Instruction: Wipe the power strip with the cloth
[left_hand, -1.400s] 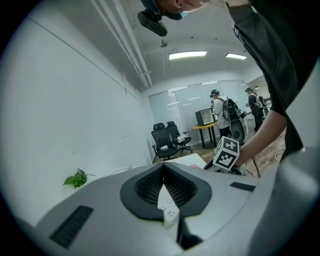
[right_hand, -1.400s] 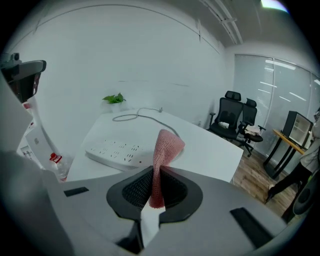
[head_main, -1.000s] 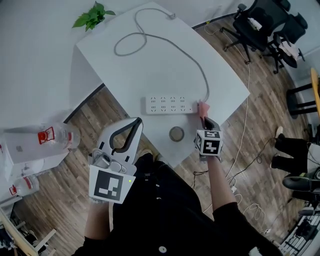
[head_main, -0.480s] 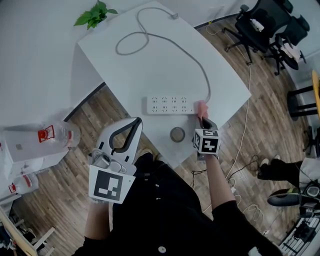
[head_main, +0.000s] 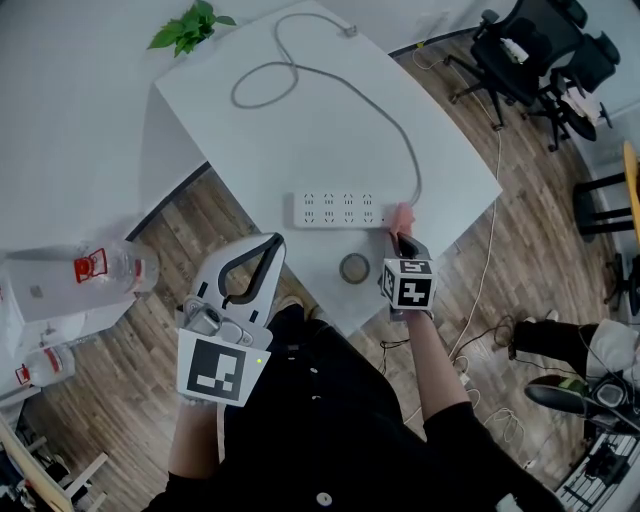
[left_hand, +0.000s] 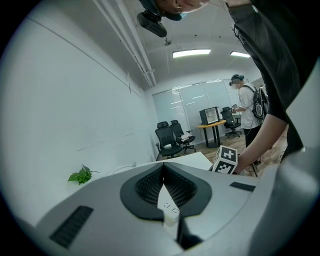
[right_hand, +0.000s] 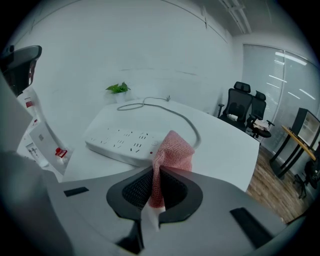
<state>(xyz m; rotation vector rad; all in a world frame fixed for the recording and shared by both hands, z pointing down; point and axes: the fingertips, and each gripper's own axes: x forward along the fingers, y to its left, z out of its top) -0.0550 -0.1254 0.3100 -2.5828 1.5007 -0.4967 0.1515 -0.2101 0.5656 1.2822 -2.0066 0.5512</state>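
The white power strip (head_main: 340, 210) lay flat near the front edge of the white desk (head_main: 300, 150), its sockets facing up. Its grey cable (head_main: 330, 80) left its right end and ran back across the top in a wide curve, making a loop near the far corner. The pink cloth (head_main: 403, 216) was bunched at that right end of the strip, just where the cable came out; whether it pressed on the casing could not be told. The right tongs (head_main: 400, 238) were clenched on the cloth, whose knitted fold stood up from between the two pads in the right gripper view. The left tongs (head_main: 274, 244) hung off the front of the desk over the floor, pressed together at the tips with nothing between them. A small round thing (head_main: 353, 267) sat on the desk just in front of the strip, beside the right tongs. A green plant (head_main: 190, 28) stood past the far left corner against the white wall. The wooden floor (head_main: 200, 225) ran under and round the desk, with black office chairs (head_main: 530, 50) at the far right and clear bottles (head_main: 115, 270) with red labels at the left. In the left gripper view, strip lights (left_hand: 191, 52) glowed on the ceiling.
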